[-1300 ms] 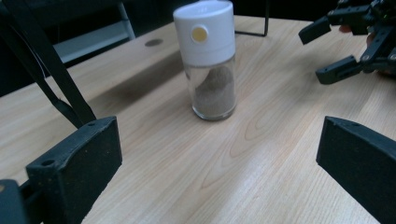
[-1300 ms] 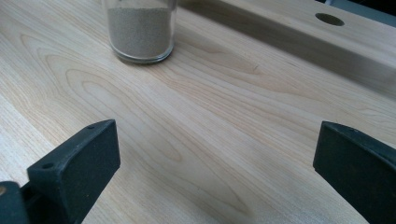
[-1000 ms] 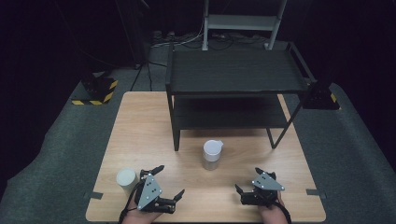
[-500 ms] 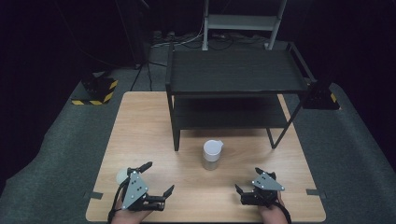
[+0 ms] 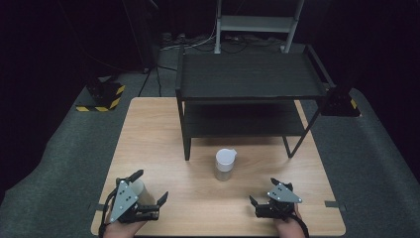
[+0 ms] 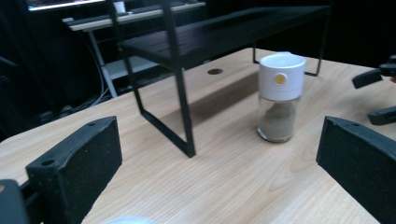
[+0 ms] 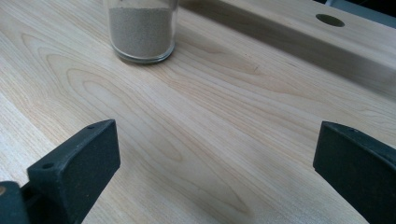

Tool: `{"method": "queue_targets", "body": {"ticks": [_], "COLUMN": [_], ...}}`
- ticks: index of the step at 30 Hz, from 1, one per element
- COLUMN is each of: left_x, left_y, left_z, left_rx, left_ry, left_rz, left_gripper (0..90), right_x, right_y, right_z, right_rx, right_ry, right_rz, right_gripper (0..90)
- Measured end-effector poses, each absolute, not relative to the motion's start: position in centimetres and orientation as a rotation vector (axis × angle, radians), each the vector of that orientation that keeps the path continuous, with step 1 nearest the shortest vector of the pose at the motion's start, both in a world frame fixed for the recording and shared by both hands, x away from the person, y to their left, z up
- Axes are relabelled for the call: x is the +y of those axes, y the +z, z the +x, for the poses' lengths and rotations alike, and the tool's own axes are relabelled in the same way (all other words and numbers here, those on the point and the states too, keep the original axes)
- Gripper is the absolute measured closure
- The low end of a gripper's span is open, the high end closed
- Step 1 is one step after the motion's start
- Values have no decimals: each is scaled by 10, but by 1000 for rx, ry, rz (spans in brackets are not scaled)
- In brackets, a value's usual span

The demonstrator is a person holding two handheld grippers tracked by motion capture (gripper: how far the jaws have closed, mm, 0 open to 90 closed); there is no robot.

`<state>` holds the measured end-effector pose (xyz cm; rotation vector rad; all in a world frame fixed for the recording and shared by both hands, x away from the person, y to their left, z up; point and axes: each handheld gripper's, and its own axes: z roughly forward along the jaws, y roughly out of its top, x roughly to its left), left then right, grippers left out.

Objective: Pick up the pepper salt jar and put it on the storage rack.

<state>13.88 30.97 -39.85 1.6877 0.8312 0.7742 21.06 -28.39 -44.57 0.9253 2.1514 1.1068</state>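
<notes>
A glass jar [image 5: 225, 164] with a white lid and brownish powder stands mid-table before the black rack; it is the jar [image 6: 279, 98] ahead in the left gripper view, and its base [image 7: 140, 32] sits at the top of the right gripper view. A second white-topped jar [image 5: 139, 189] stands at the near left, between the wide jaws of my left gripper [image 5: 149, 186]; its lid [image 6: 123, 220] peeks in at the bottom edge between the open left gripper [image 6: 219, 158]. My right gripper [image 5: 263, 191] rests open near the front right, nothing between its fingers [image 7: 74, 163].
A black two-tier rack [image 5: 247, 75] stands at the back of the wooden table [image 5: 158, 134]. The table has a round hole [image 7: 329, 20] near the rack. Grey carpet and cables surround the table. The right gripper's jaws [image 6: 373, 95] show at the left gripper view's right edge.
My left gripper has slid left, so the near-left jar now sits between its open jaws and partly under its grey plate. The right gripper and middle jar stayed put.
</notes>
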Motion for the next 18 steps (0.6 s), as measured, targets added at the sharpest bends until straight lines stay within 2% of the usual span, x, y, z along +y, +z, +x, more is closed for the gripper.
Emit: {"method": "queue_targets", "body": {"ticks": [18], "left_x": [329], "left_y": [-412], "left_z": [133], "left_rx": [937], "left_ry": [794], "left_rz": [1679], "left_gripper": [4], "right_x": [-284], "right_y": [-446], "right_z": [210], "right_rx": [2146], "right_ry": [1107], "right_rz": [927], "right_gripper": [0]}}
